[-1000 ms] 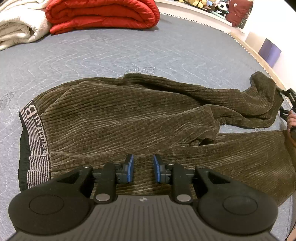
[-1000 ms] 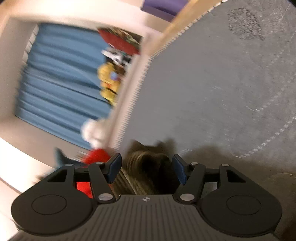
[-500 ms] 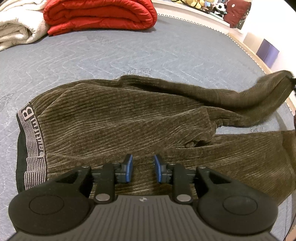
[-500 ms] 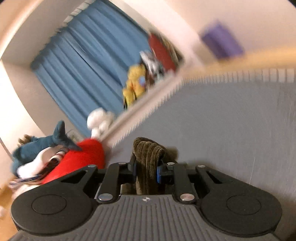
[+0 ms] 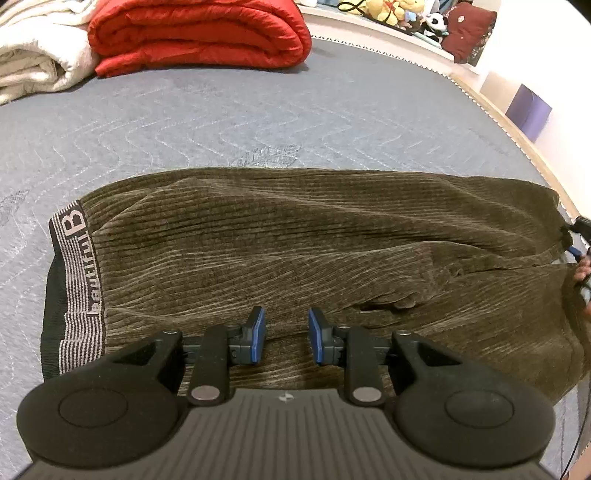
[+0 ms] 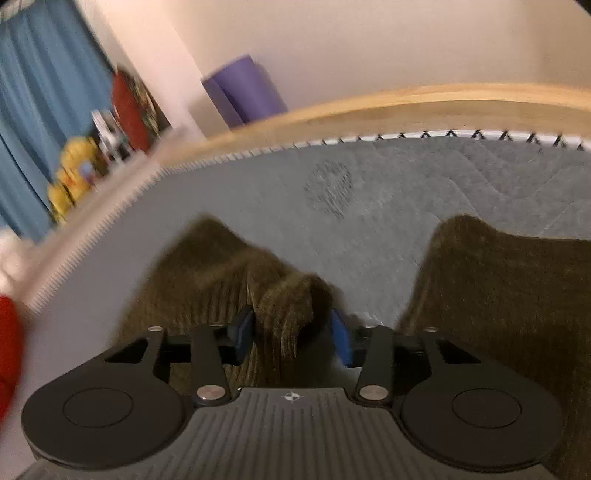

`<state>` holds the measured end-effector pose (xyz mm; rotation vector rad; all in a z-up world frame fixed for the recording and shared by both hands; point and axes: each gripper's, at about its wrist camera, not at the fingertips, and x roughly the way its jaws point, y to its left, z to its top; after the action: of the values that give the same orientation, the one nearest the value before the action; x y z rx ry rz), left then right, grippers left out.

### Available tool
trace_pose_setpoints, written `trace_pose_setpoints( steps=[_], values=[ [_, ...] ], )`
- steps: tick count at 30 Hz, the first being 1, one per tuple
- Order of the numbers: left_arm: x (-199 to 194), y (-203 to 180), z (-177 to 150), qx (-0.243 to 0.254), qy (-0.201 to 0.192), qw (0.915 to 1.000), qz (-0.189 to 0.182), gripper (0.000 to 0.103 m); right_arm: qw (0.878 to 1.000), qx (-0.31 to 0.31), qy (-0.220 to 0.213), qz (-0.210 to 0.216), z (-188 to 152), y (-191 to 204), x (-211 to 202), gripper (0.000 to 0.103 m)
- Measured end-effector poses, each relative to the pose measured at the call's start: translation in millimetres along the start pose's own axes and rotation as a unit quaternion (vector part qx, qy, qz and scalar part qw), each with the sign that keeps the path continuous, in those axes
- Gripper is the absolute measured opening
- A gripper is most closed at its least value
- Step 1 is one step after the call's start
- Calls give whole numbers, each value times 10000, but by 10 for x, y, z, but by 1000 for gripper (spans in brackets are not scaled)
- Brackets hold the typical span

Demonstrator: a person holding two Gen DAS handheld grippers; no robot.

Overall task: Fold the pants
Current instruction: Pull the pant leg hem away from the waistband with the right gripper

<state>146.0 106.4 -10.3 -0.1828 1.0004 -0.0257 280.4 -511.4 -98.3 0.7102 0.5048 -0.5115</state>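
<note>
Olive-brown corduroy pants lie flat across the grey mattress, their striped waistband at the left. My left gripper hovers over the near edge of the pants, its jaws a little apart with nothing between them. In the right wrist view the bunched hem of one leg stands between the blue pads of my right gripper. Those jaws are opening and no longer pinch the cloth. The other leg lies to the right. A person's fingers show at the far right edge.
A folded red duvet and a cream blanket sit at the far end of the mattress. A wooden bed frame borders it. Plush toys and a purple box stand beyond.
The far leg has been pulled out straight to the right. The right gripper closed tight on its hem, then widened its jaws, and its view swung down toward the mattress. The left gripper stayed put.
</note>
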Motion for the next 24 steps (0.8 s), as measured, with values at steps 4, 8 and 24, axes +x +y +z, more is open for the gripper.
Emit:
trace_pose_setpoints(
  steps=[4,8,24],
  values=[
    [19,-5,-7,-16,25,10000,40,33,9904,1131,452,650,157,-362,137,56],
    [34,-25,-9,22,37,10000,55,33,9802,1539,664,1055,190,-539,264,58],
    [93,-63,2,59,64,9999,78,34,9567,-1016,-2281,-1493,141,237,-469,13]
  ],
)
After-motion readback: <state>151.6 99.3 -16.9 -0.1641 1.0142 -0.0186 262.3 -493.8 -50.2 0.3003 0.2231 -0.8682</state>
